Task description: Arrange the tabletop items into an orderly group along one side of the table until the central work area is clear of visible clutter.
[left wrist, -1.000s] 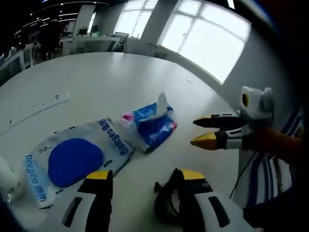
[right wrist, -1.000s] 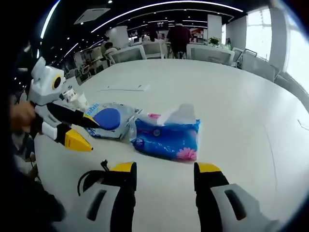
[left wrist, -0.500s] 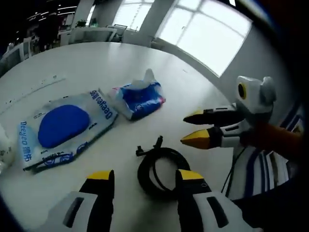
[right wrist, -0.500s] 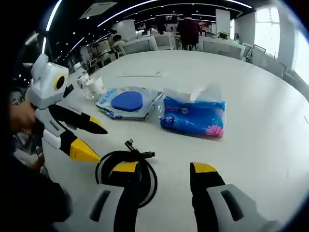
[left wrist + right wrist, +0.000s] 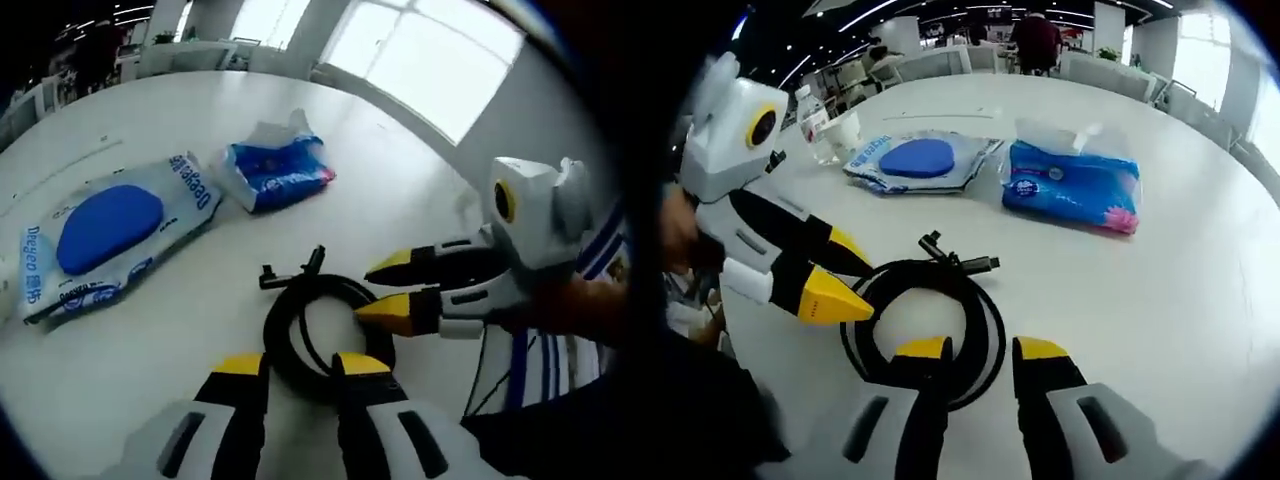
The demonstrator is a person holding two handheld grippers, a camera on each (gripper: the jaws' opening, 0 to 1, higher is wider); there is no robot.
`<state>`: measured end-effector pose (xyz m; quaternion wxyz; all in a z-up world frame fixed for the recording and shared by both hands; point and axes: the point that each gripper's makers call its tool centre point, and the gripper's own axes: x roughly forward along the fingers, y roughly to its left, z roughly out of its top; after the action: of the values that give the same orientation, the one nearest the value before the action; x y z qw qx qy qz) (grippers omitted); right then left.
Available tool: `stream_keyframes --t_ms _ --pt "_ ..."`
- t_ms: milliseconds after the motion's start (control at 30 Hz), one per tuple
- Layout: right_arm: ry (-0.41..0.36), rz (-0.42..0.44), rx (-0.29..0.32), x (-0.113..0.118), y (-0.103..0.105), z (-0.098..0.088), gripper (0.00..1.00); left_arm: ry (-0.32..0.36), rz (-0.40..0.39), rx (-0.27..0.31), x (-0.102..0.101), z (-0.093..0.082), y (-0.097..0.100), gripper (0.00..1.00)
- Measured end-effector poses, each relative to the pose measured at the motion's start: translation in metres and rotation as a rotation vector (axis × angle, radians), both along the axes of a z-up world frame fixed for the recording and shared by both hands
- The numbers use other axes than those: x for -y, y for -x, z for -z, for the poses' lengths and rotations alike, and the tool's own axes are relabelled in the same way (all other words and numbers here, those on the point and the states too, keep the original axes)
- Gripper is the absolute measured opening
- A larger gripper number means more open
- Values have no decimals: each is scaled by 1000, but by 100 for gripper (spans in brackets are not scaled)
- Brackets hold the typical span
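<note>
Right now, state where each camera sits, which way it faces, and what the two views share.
Left gripper view: rides the left gripper, facing the windows across the table; the right gripper enters from the right.
Right gripper view: rides the right gripper, facing the office; the left gripper enters from the left.
Shared: black cable coil, blue tissue pack, wipes pack.

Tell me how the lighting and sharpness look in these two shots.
Left gripper view: window blown out to white, glare on the table, coiled cable sharp. Right gripper view: evenly lit, tissue pack clear, edges bent by fisheye, background desks soft.
</note>
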<state>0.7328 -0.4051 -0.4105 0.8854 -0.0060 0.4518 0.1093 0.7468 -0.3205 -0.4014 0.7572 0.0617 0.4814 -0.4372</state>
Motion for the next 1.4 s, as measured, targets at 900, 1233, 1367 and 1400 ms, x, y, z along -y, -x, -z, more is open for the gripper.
stream_keyframes --t_ms 900,1233,1367,1400 --pt "-70 206 -19 2 10 -8 3 64 -123 -103 -7 -13 3 2" --pt "-67 220 23 2 -6 -26 3 106 -143 -84 -6 -34 -7 1" --pt "-67 221 25 3 -15 -31 3 114 -152 -83 -4 -38 -17 1" --pt "-70 220 17 3 -17 -32 3 113 -152 -82 -3 -37 -20 1"
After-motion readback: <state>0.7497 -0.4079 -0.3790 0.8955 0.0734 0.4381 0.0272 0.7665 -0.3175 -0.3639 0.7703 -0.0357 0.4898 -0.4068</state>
